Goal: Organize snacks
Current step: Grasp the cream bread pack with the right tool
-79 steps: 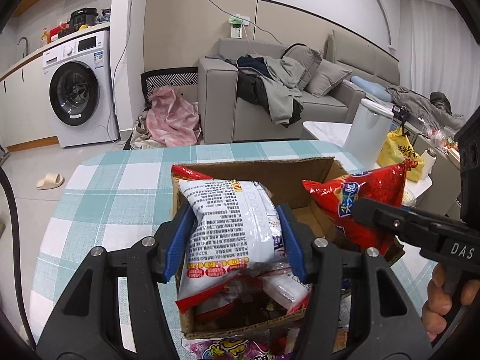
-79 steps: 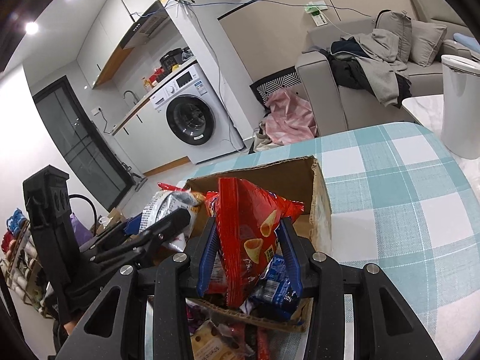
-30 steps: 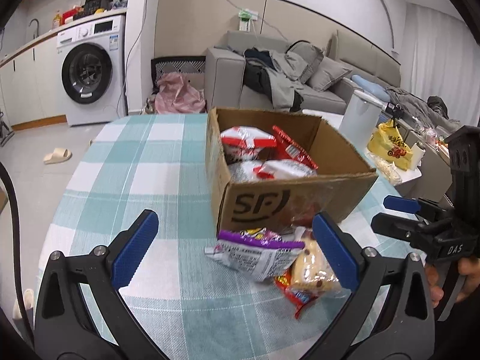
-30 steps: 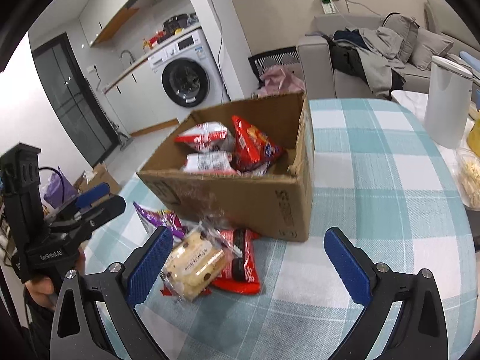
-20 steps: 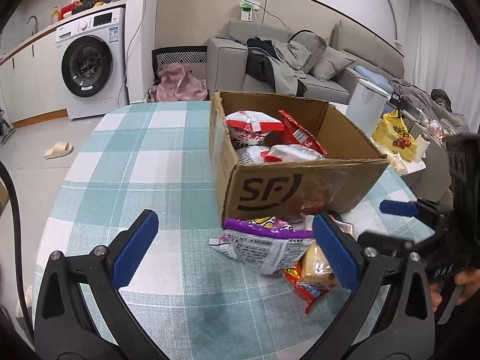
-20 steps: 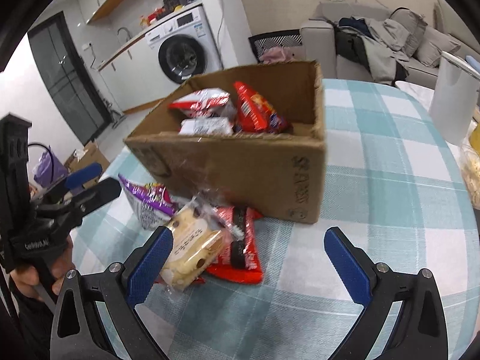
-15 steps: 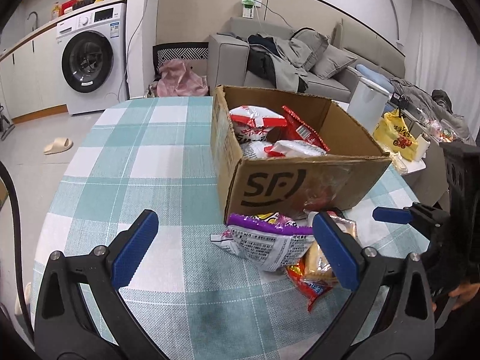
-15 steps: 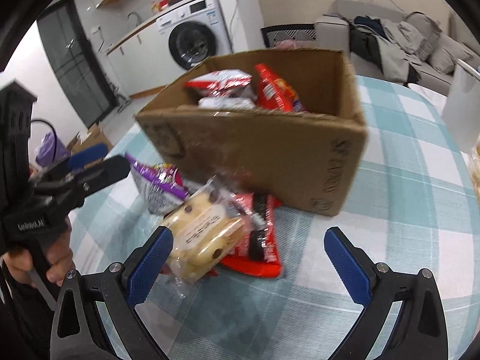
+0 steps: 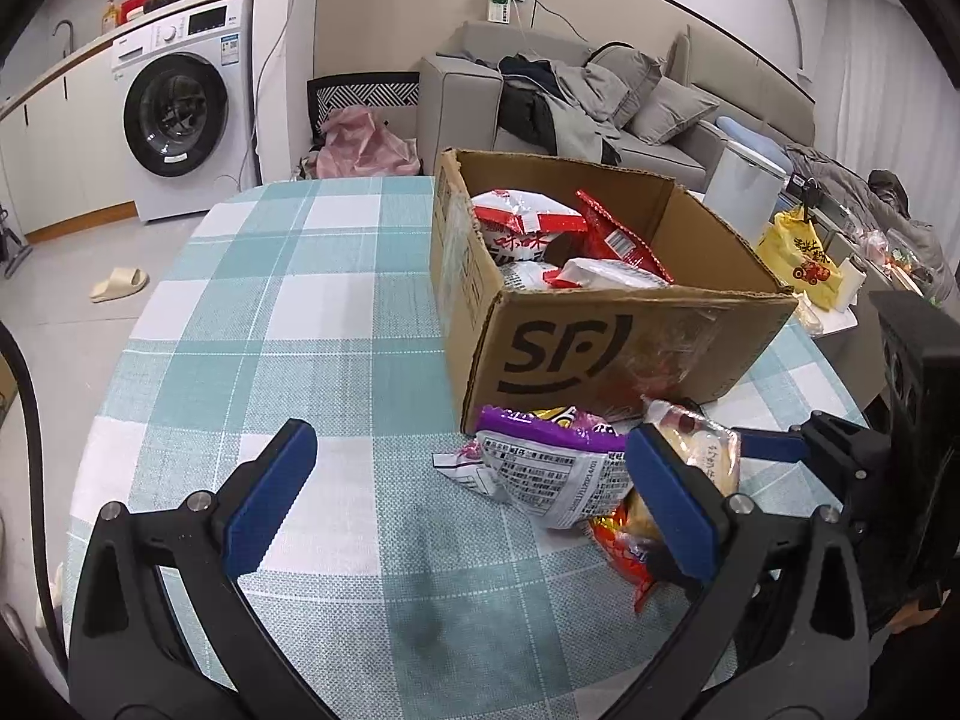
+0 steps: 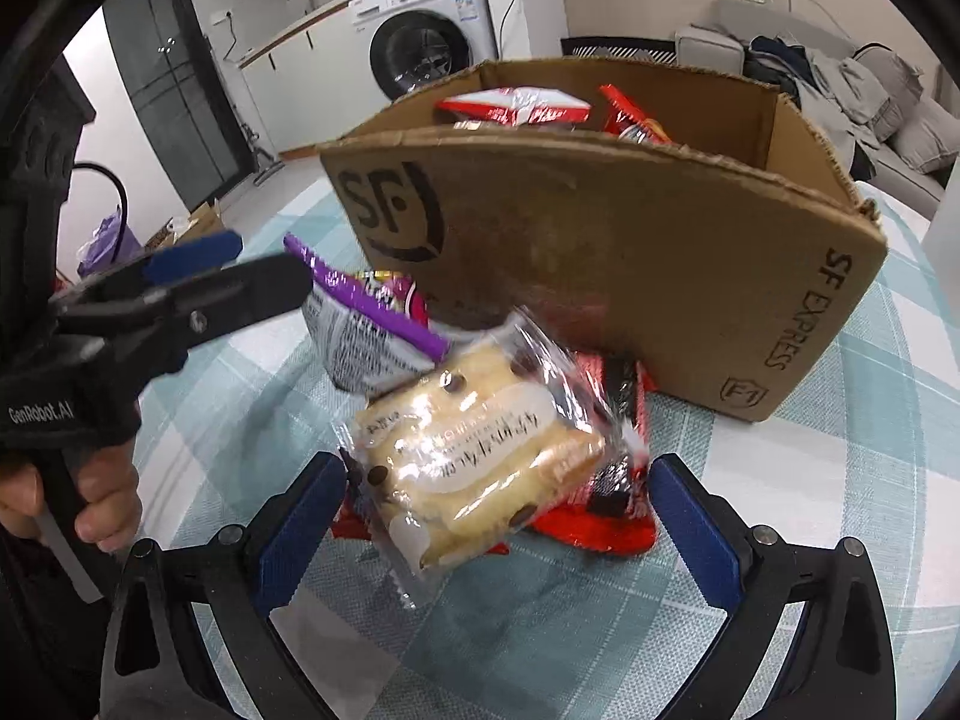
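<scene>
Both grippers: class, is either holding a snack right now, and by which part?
Nothing is held. The left gripper and right gripper are open; the bread packet lies ungripped.

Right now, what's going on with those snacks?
Both grippers open. Right gripper straddling bread pack. Purple bag beside box. Nothing blocking.

One cardboard box (image 9: 606, 354). Three snack packets (image 9: 543, 474) on the table ahead of the claws. At least three packets (image 9: 528, 228) inside the box.

"SF EXPRESS" on cardboard box (image 10: 660, 276), "GenRobot.AI" on left gripper (image 10: 198, 276)
</scene>
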Tool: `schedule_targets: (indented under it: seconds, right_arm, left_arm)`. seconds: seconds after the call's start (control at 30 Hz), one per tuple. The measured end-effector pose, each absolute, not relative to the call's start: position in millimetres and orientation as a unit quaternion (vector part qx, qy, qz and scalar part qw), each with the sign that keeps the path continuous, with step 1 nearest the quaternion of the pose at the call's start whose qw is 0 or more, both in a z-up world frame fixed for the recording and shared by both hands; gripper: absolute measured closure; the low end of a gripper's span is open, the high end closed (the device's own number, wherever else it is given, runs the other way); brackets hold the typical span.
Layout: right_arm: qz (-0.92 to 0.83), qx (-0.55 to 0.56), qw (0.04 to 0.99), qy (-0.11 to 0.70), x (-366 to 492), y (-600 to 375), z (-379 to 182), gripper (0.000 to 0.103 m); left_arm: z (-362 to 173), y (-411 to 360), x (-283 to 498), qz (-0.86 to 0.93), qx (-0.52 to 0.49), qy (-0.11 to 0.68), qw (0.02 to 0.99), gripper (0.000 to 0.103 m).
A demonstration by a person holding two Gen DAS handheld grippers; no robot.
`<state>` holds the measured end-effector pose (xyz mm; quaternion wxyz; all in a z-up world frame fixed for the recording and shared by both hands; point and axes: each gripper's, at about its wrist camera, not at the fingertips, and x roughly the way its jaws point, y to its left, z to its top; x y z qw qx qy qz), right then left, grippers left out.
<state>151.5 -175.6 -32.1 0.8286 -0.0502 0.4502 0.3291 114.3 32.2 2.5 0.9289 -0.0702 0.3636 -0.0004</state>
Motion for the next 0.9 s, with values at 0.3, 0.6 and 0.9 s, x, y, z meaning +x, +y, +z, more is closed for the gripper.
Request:
schedule_targets:
  seconds: [0.3, 0.6, 0.9]
  right_arm:
    - [0.312, -0.047, 0.839, 0.444, 164.7, -183.4, -29.8, 0.000]
    - [0.316, -0.056, 0.837, 0.444, 169.1, -184.5, -30.6, 0.001]
    - [0.330, -0.067, 0.830, 0.444, 162.0, -188.9, -26.9, 0.016]
  left_arm:
    - [-6.6, 31.9, 119.6, 0.001, -0.068, 0.373, 0.925, 0.001]
    - [-11.4, 31.2, 122.7, -0.002, -0.066, 0.380, 0.923, 0.001]
    - [-15.8, 28.0, 124.6, -0.004, -0.060, 0.386, 0.921, 0.001]
